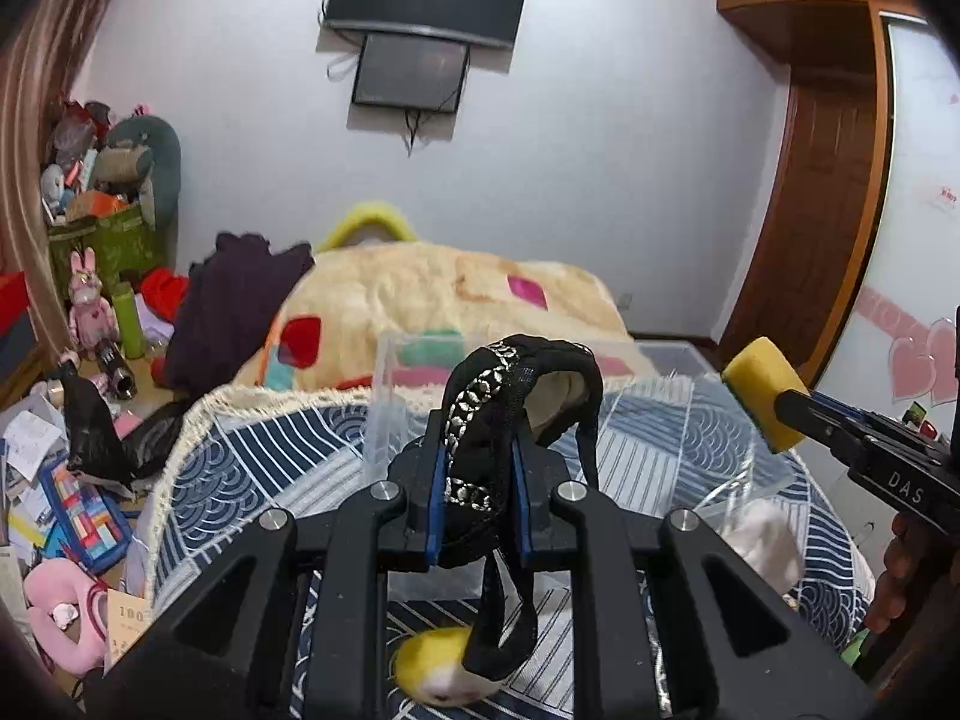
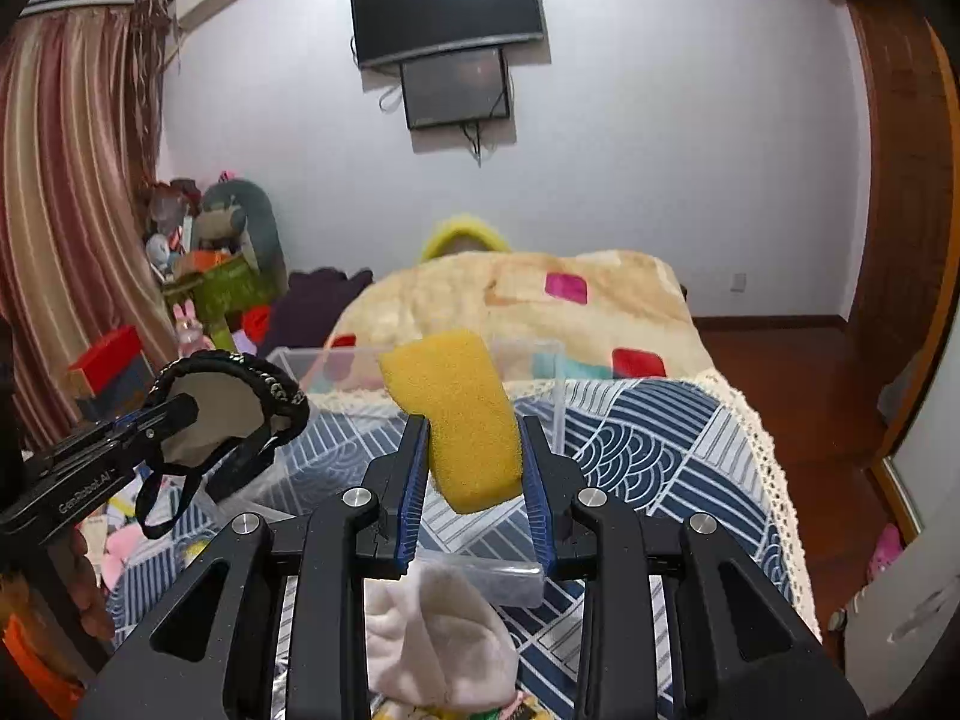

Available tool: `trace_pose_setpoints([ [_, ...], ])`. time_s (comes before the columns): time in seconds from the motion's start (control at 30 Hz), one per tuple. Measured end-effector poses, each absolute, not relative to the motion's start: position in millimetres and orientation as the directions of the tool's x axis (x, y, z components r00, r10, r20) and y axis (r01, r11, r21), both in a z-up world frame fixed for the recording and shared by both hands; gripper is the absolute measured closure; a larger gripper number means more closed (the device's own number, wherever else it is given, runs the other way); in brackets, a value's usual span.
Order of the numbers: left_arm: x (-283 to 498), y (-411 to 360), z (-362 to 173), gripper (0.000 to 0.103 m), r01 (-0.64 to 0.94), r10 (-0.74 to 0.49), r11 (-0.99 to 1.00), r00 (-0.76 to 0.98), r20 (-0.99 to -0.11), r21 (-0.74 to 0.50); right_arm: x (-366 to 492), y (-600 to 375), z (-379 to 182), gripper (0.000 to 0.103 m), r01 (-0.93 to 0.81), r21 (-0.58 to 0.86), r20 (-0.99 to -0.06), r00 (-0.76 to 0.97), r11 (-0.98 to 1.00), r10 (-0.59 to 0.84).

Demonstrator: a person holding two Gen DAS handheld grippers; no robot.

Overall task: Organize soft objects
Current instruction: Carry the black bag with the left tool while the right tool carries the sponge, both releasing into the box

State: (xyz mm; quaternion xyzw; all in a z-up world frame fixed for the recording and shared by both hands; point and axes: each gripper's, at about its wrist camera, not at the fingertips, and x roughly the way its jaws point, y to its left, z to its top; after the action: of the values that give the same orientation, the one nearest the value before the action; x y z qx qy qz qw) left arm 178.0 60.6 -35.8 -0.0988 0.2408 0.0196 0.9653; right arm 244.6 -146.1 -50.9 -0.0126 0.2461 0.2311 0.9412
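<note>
Left wrist view: my left claw [image 1: 477, 468] grips a black chain-trimmed sleep mask [image 1: 510, 414], its straps dangling.
My right claw [image 2: 474, 456] pinches a yellow sponge [image 2: 459, 414]; I hold both raised over the blue patterned bedspread [image 2: 648, 438], near a clear plastic box [image 1: 390, 396]. Below lie a white fluffy sock [image 2: 432, 636] and a yellow plush toy [image 1: 438, 666].
</note>
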Motion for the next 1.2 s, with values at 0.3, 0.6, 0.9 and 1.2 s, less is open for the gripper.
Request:
trace_pose_setpoints([
  [0.3,205,53,-53,0.085,-0.056,-0.038,0.986,0.841,-0.539,-0.157,260,-132,-75,0.076,-0.455,0.096,-0.552,0.716,0.885,0.428],
  [0.6,205,49,-53,0.070,-0.048,-0.039,0.989,0.828,-0.560,-0.140,255,-127,-75,0.072,-0.482,0.087,-0.565,0.697,0.872,0.441],
  [0.9,186,50,-36,0.050,-0.032,-0.051,0.988,0.851,-0.523,-0.148,240,-134,-59,0.056,-0.485,0.078,-0.516,0.727,0.871,0.452],
  [1.2,146,46,-11,0.026,-0.003,-0.062,0.990,0.890,-0.452,-0.142,213,-145,-39,0.040,-0.499,0.063,-0.438,0.765,0.865,0.473],
])
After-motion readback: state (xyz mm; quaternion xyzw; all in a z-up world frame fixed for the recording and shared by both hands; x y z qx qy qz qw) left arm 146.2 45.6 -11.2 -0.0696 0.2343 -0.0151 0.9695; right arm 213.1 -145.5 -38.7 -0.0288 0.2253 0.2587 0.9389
